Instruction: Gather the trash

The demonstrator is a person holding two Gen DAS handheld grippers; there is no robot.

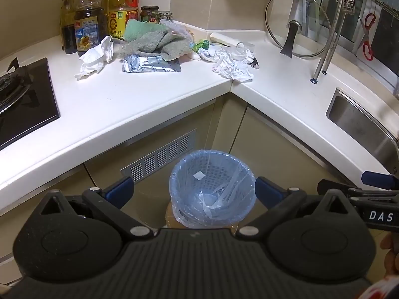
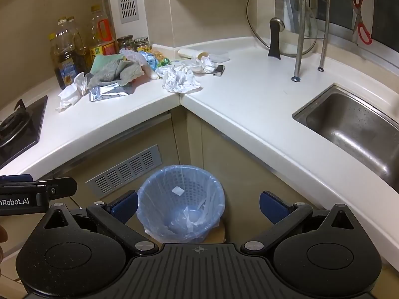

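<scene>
A blue mesh bin (image 1: 212,186) (image 2: 180,201) lined with a clear bag stands on the floor in the counter's inner corner. Trash lies on the white counter (image 1: 139,99) (image 2: 239,99) above it: a crumpled white paper (image 1: 233,66) (image 2: 179,78), a white tissue (image 1: 96,56) (image 2: 72,92), and a silver foil pouch (image 1: 150,64) (image 2: 109,91). My left gripper (image 1: 194,194) hangs open over the bin with nothing between its fingers. My right gripper (image 2: 199,206) is open too, also above the bin, empty. Each gripper's tip shows at the other view's edge.
A green-grey cloth (image 1: 154,39) (image 2: 117,71), oil bottles (image 1: 89,17) (image 2: 67,52) and jars stand behind the trash. A gas hob (image 1: 22,99) (image 2: 20,127) is at left, a steel sink (image 1: 364,127) (image 2: 354,124) at right. A glass lid (image 1: 296,25) (image 2: 281,22) leans on a rack. A lighter (image 2: 219,70) lies near the paper.
</scene>
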